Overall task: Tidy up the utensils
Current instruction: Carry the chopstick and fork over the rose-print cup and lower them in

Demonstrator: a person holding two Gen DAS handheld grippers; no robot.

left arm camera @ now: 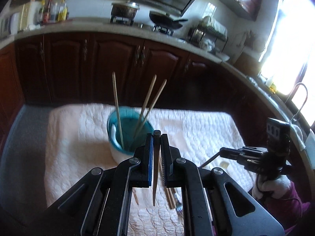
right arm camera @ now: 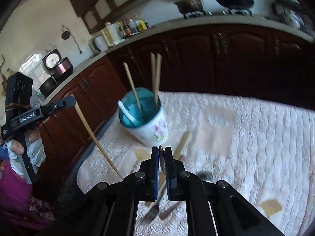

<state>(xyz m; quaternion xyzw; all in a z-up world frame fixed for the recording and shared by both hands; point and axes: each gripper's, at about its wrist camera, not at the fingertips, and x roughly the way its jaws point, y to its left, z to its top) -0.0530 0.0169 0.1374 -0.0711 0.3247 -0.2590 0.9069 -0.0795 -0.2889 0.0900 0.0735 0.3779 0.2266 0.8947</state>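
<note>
A white floral cup with a teal inside (left arm camera: 126,137) (right arm camera: 145,122) stands on the quilted cloth. It holds three wooden chopsticks (left arm camera: 118,110) (right arm camera: 155,78) and a white spoon (right arm camera: 126,112). My left gripper (left arm camera: 157,135) is shut on a wooden chopstick (left arm camera: 156,173) that hangs down, just right of the cup; it also shows in the right wrist view (right arm camera: 94,135). My right gripper (right arm camera: 161,149) is shut on a metal fork (right arm camera: 153,210), lifted in front of the cup. From the left wrist view the right gripper (left arm camera: 224,151) is at the right.
More chopsticks (right arm camera: 183,143) (left arm camera: 171,198) and a metal spoon (right arm camera: 204,177) lie on the white cloth (right arm camera: 256,137). Dark cabinets (left arm camera: 98,64) and a counter with a stove, pots and bottles stand behind the table.
</note>
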